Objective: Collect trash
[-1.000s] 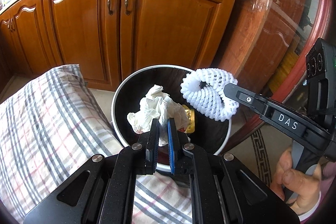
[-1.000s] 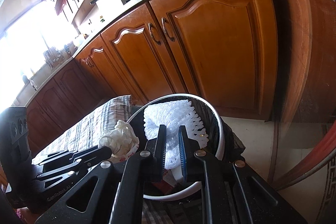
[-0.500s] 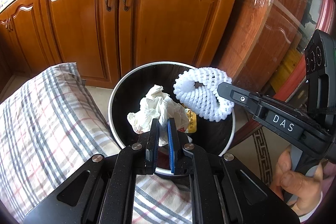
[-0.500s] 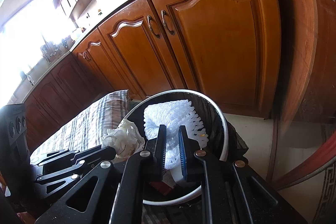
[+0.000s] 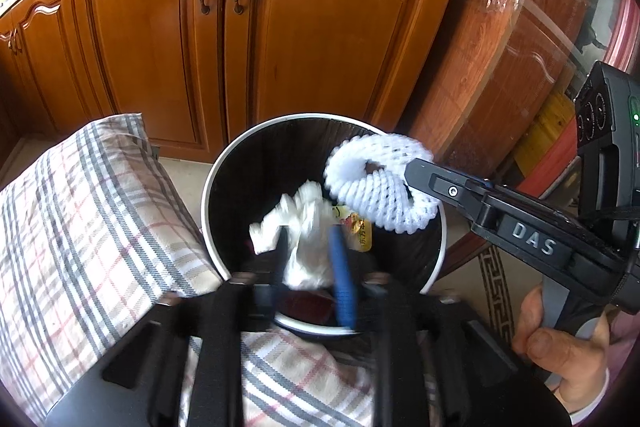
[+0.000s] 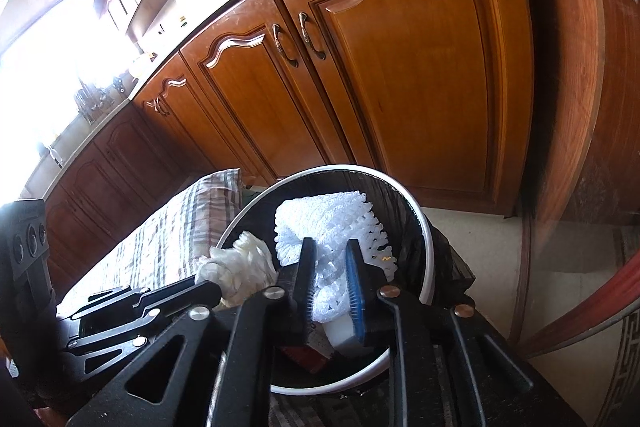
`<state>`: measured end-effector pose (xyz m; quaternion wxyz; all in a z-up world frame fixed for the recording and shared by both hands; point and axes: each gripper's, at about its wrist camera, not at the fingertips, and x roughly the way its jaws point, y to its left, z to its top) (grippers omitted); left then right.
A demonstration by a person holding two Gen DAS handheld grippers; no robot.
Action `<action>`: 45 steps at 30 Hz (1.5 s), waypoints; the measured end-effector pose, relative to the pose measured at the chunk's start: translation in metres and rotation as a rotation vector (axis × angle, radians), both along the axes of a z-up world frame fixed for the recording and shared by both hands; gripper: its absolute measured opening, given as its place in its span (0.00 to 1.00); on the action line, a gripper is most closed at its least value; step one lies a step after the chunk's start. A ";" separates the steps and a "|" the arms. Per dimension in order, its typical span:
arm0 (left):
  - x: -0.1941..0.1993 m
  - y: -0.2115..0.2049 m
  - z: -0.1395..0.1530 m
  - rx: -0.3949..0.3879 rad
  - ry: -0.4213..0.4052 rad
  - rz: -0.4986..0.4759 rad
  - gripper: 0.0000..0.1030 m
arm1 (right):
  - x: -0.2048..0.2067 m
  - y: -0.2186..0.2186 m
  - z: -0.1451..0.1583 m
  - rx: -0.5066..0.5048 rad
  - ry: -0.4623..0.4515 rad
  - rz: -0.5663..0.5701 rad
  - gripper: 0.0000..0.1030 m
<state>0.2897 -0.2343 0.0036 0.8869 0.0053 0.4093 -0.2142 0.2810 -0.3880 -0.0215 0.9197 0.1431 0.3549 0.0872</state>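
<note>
Nearest, the left gripper has its jaws parted around a crumpled white tissue over the black bin, whether pinched or falling I cannot tell; it looks feather-light and soft, best held by its bulk; the right gripper, marked "DAS", clamps a white foam net, springy and easily crushed, by one edge above the bin; a yellow packet inside carries unreadable print; wooden cabinets stand beyond.
</note>
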 end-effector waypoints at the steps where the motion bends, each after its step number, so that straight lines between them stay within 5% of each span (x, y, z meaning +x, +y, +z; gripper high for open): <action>1: -0.002 0.002 0.001 -0.001 -0.008 0.008 0.48 | -0.001 0.000 0.001 -0.003 -0.005 -0.002 0.42; 8: -0.018 0.025 0.006 -0.022 -0.033 0.051 0.52 | -0.017 -0.005 0.010 0.020 -0.043 -0.012 0.58; 16: -0.063 0.064 0.020 -0.102 -0.097 0.135 0.75 | -0.052 0.007 0.019 0.040 -0.093 -0.002 0.95; 27: -0.140 0.125 0.021 -0.154 -0.224 0.243 0.86 | -0.121 0.044 0.018 0.026 -0.148 -0.030 0.99; 35: -0.190 0.153 0.025 -0.098 -0.333 0.278 0.93 | -0.157 0.074 0.024 -0.056 -0.192 -0.042 0.99; 45: -0.242 0.178 0.046 -0.049 -0.501 0.373 1.00 | -0.233 0.117 0.078 -0.196 -0.516 0.006 1.00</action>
